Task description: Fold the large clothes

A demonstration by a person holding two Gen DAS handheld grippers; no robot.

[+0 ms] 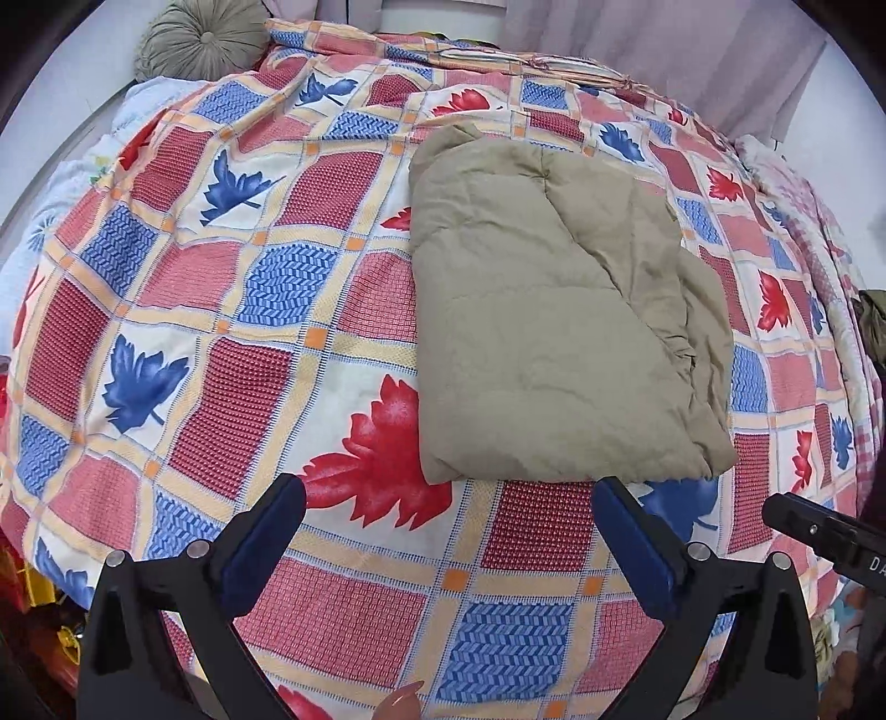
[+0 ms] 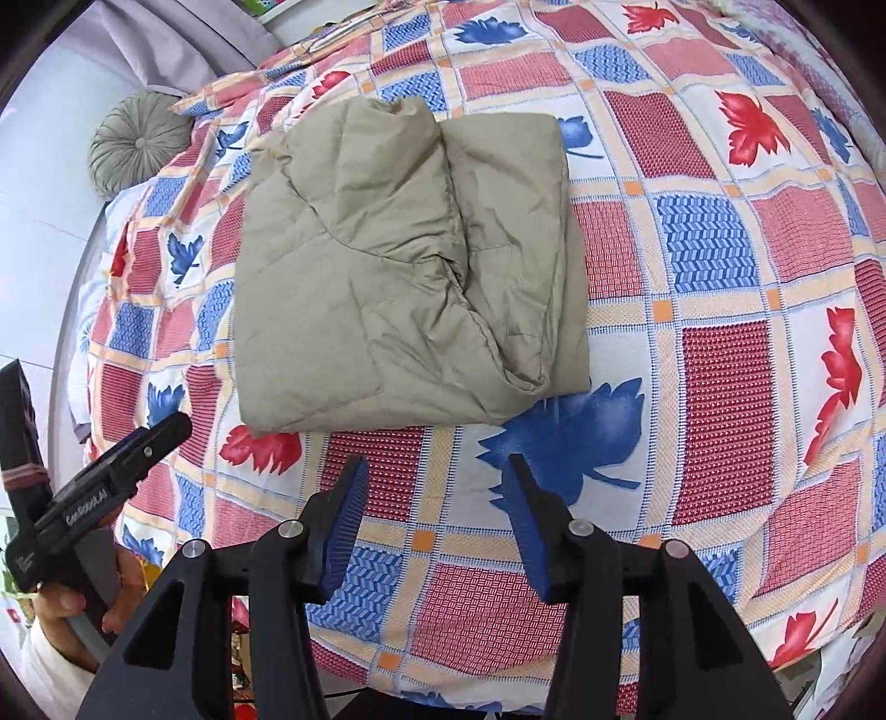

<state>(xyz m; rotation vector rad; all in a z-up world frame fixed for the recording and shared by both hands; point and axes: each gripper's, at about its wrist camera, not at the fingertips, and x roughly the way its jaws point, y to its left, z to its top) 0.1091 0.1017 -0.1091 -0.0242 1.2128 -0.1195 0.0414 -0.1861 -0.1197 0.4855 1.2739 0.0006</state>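
A: Where is the jacket?

B: Folded into a thick tan jacket (image 1: 559, 310) bundle, lying on the leaf-print bedspread (image 1: 232, 310), just beyond both grippers.

A: Fingers?

B: Left gripper (image 1: 448, 507) spread wide, pinching nothing, hovering short of the bundle's near edge. Right gripper (image 2: 437, 471) also spread, empty, apart from the cloth.

A: Anything else?

B: Round grey cushion (image 1: 202, 39) at the bed's far corner.

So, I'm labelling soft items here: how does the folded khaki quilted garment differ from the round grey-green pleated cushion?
The folded khaki quilted garment is a flat rectangular bundle; the round grey-green pleated cushion is a disc with a centre button. The garment lies mid-bed on the leaf-patterned bedspread; the cushion sits at the bed's far edge. Both are muted and soft.
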